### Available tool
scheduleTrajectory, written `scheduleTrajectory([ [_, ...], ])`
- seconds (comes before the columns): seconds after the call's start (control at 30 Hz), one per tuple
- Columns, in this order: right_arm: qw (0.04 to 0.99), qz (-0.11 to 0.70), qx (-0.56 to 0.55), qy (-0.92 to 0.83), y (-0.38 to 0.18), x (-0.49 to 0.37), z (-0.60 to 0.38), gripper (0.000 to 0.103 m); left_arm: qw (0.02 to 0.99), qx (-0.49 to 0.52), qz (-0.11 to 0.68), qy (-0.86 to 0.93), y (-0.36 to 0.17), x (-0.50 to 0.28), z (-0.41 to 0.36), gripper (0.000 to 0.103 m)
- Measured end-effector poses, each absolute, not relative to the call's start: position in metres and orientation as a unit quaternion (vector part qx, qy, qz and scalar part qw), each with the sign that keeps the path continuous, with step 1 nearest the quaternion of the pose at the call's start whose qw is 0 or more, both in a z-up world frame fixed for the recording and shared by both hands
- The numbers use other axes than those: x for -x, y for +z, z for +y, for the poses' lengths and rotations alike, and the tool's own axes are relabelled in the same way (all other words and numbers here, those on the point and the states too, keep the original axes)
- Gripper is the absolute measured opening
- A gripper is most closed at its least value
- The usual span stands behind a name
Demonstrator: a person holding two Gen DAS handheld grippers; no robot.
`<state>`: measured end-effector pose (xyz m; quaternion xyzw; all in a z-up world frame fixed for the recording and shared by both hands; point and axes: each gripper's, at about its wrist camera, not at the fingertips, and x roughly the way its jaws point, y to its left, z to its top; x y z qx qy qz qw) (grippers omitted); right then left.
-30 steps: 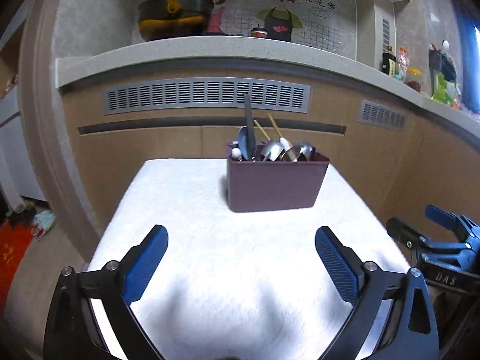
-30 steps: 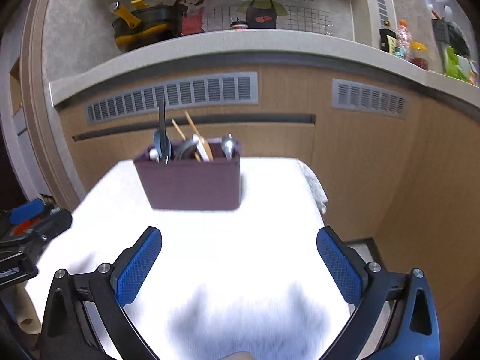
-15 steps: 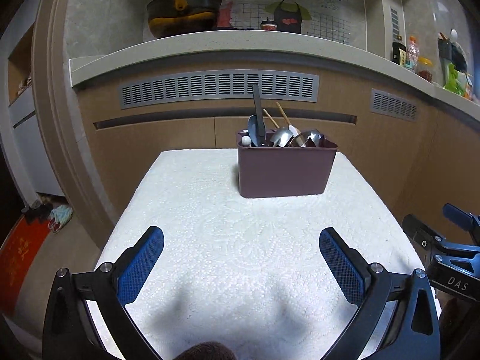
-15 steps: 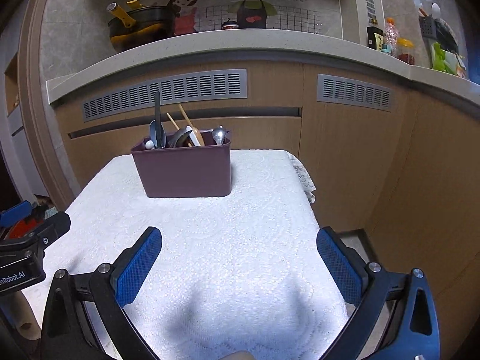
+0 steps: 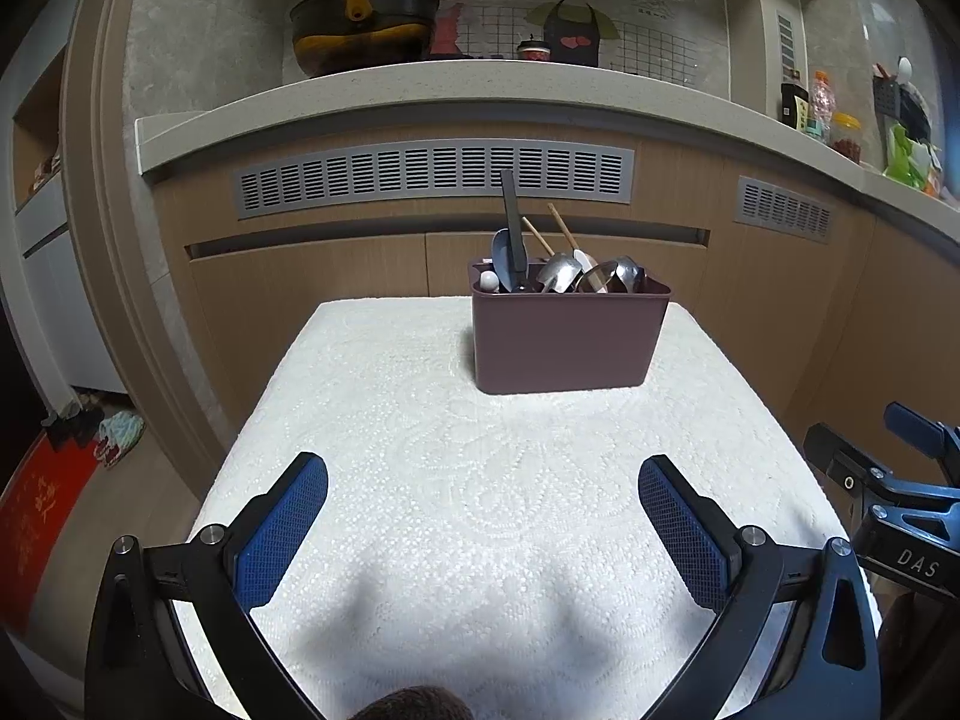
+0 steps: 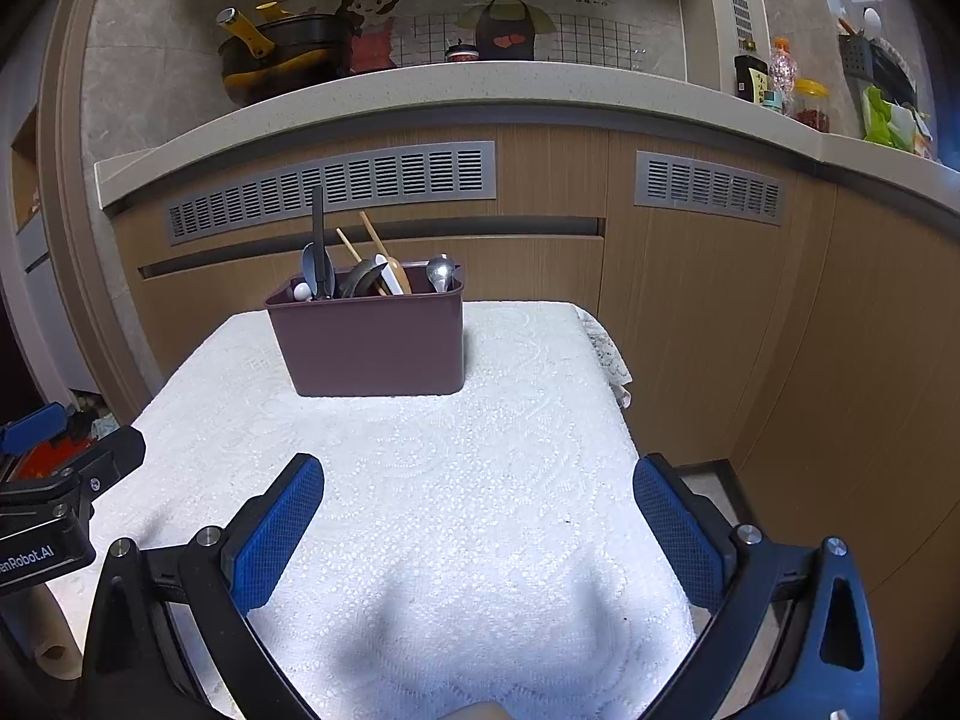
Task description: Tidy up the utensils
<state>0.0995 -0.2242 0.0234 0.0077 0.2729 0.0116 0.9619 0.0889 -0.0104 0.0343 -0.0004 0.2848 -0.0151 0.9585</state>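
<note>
Hovering low over the near end of a white lace-patterned tablecloth (image 5: 480, 480), the left gripper (image 5: 483, 531) has its blue-padded fingers (image 5: 282, 531) spread wide w/ nothing between them, jaws released; the right gripper (image 6: 479, 531) is the same, fingers (image 6: 279, 531) well apart and empty, also over the cloth's near edge. Straight ahead of the left gripper and a bit to its right, well apart from the fingertips, stands a maroon utensil caddy (image 5: 567, 342) near the far edge of the table; from the right gripper it sits ahead and to the left (image 6: 372, 342). Inside it, upright or leaning: a black-handled utensil (image 5: 513, 228) sticking up tallest at the caddy's left end, a grey-blue spoon (image 5: 503, 255) just beside it, two wooden chopsticks (image 5: 561, 234) slanting up to the left, several metal spoons (image 5: 591, 276) w/ bowls up toward the middle and right, and a small white knob-like end (image 5: 489, 281) at the left corner. Which compartment each sits in can't be told. In the left wrist view the right gripper's body shows at the right edge beside the table (image 5: 888, 498); in the right wrist view the left gripper's body shows at the left edge (image 6: 54, 486). Beyond the caddy: wood-tone cabinet fronts w/ grey vents (image 5: 432, 174) and a stone counter (image 5: 480, 90) carrying a dark pan w/ yellow handle (image 5: 360, 30)
</note>
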Motion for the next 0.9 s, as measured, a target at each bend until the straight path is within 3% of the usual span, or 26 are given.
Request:
scheduleTrajectory([
  [0.9,0.963,0.269,-0.008,0.014,0.0255,-0.0982,-0.2256,0.103,0.957,-0.002,0.288,-0.023,0.0345,-0.0885,-0.0115,0.103],
])
